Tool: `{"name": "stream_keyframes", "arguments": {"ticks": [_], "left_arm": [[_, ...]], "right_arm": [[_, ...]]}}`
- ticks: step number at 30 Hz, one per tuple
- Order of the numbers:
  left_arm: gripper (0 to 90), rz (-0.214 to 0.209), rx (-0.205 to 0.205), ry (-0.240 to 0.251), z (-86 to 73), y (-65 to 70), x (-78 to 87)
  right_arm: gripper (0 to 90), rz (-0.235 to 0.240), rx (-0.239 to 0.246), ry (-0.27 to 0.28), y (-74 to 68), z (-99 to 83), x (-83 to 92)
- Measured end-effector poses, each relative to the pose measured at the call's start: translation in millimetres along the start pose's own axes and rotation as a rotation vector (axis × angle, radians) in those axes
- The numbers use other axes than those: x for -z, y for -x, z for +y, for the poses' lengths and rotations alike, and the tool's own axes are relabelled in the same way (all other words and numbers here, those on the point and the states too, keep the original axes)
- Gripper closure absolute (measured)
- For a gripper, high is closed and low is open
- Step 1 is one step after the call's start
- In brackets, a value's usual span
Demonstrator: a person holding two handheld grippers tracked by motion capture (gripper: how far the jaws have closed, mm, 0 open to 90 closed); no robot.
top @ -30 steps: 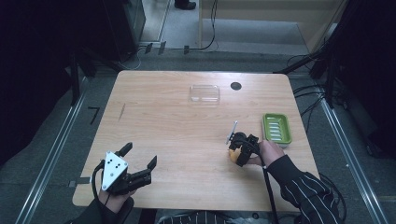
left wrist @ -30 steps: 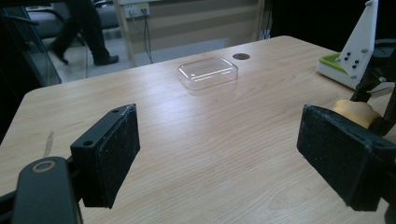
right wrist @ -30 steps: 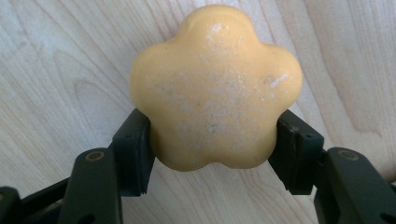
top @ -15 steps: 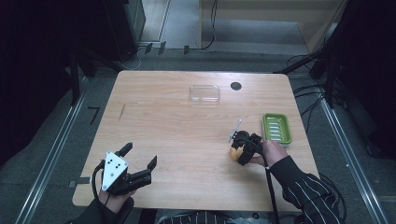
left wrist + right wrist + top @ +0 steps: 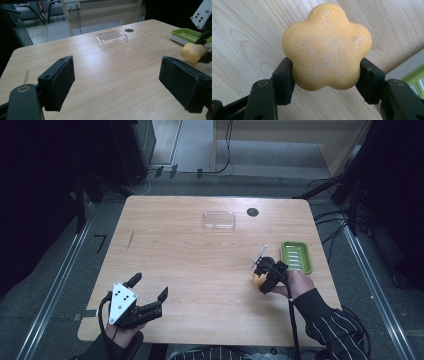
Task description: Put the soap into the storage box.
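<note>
A: So, the right gripper (image 5: 261, 276) has its fingers (image 5: 283, 81) clamped on the yellow flower-shaped soap (image 5: 327, 47), one pad on each side, down in the notches between the petals. It hangs just above the tabletop (image 5: 190, 260), at about four o'clock from the tabletop's middle.

B: And the green soap dish (image 5: 296, 257) sits just beside it, toward two o'clock of the soap. I'd judge the step is to carry the soap over and set it in there.

A: Agreed. To do it well, keep the squeeze steady, since soap is slick and the hold is low on the piece. Lift over the dish rim, lower flat onto the ribs, then let go.

B: The left gripper (image 5: 147, 295)?

A: Fingers spread wide, grasping nothing, near the seven o'clock edge. The clear lid (image 5: 111, 39) lies far off at twelve.

B: Any writing?

A: None that I can read on the soap, dish or lid.
</note>
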State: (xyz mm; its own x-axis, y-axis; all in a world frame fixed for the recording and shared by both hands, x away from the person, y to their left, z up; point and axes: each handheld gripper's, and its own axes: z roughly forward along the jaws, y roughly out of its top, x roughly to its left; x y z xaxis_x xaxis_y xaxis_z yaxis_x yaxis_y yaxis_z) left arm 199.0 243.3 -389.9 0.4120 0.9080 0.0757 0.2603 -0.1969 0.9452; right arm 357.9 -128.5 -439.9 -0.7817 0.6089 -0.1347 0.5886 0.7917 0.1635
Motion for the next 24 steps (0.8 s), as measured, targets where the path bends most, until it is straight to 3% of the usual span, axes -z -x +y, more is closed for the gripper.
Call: {"name": "stream_keyframes", "arguments": {"ticks": [24], "left_arm": [[13.7,0.000,0.000,0.000,0.0,-0.2,0.1]], "right_arm": [[39.7,-0.035,-0.094,0.030,21.9,-10.7,10.8]]}}
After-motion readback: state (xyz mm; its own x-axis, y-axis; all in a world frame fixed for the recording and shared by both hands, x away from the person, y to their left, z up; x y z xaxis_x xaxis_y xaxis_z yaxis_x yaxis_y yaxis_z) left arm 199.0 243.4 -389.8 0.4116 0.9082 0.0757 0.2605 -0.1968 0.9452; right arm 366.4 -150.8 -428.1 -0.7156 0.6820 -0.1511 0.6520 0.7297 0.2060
